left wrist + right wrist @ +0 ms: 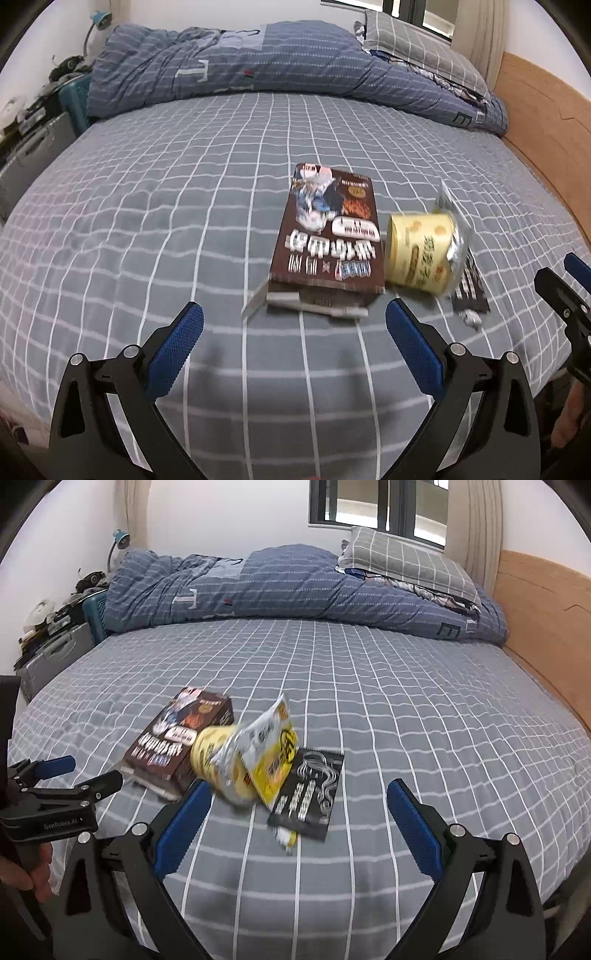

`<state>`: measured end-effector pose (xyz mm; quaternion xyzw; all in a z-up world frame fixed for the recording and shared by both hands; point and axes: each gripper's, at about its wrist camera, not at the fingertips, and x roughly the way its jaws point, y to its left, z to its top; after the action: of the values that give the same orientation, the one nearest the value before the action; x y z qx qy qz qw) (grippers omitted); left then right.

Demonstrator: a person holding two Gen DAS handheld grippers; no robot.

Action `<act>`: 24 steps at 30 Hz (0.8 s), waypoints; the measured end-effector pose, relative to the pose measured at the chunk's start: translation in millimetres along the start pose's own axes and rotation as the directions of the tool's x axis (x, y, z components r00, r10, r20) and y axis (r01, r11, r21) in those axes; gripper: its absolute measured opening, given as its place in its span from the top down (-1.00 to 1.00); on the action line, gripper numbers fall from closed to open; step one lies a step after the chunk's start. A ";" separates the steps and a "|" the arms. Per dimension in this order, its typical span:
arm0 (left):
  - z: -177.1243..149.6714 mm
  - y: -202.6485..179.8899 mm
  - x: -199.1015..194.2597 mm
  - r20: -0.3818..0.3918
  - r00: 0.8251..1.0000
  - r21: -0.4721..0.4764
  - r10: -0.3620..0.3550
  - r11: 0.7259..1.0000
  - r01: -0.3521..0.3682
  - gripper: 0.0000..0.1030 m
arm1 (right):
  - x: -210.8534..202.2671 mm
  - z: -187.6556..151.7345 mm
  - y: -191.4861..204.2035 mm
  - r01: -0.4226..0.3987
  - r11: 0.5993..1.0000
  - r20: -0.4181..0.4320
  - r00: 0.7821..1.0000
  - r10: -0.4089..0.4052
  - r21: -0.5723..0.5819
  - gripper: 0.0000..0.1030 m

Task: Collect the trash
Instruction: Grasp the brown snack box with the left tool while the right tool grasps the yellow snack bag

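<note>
The trash lies in a tight cluster on the grey checked bedsheet (184, 221): a brown box (327, 236) with its near flap open, a yellow instant-noodle cup (419, 254) tipped on its side just to the box's right and touching it, its peeled lid (266, 753) standing up, and a flat black sachet (308, 794) on the sheet by the cup's mouth. The left gripper (294, 325) hangs spread wide and empty, just short of the box's open end, which sits between and slightly beyond its blue pads (173, 354). The right gripper (299, 812) is likewise spread wide and holds nothing; the black sachet lies between its fingers, and the cup is close against its left pad (183, 830), though whether they touch is unclear. Both views are motion-blurred around the trash. Wide bare sheet stretches left, right and beyond the cluster. A rumpled blue duvet (295, 587) and a checked pillow (402, 561) bound the far side, and a wooden headboard (543, 627) runs along the right edge.
</note>
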<state>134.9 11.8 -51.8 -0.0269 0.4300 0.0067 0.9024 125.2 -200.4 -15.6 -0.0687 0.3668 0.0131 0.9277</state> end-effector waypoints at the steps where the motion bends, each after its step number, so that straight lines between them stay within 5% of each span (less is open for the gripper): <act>1: 5.1 -0.3 4.5 -0.002 1.000 0.001 -0.003 1.000 0.003 -0.89 | 3.7 2.8 -0.2 0.000 1.000 -0.001 1.000 0.000 0.001 -0.79; 14: 24.3 -16.2 56.4 -0.073 0.997 0.029 -0.035 0.999 0.037 -0.89 | 63.5 -4.1 14.6 0.005 0.997 -0.102 0.995 -0.013 -0.077 -0.60; 24: 27.7 -18.6 70.5 -0.082 0.995 0.013 -0.049 0.999 0.051 -0.89 | 91.4 -9.6 22.4 0.000 0.996 -0.136 0.991 -0.012 -0.090 -0.26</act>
<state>201.5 -6.0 -88.3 -0.0312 0.4658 -0.0202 0.8841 183.7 -182.0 -87.5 -0.1122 0.4280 0.0220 0.8965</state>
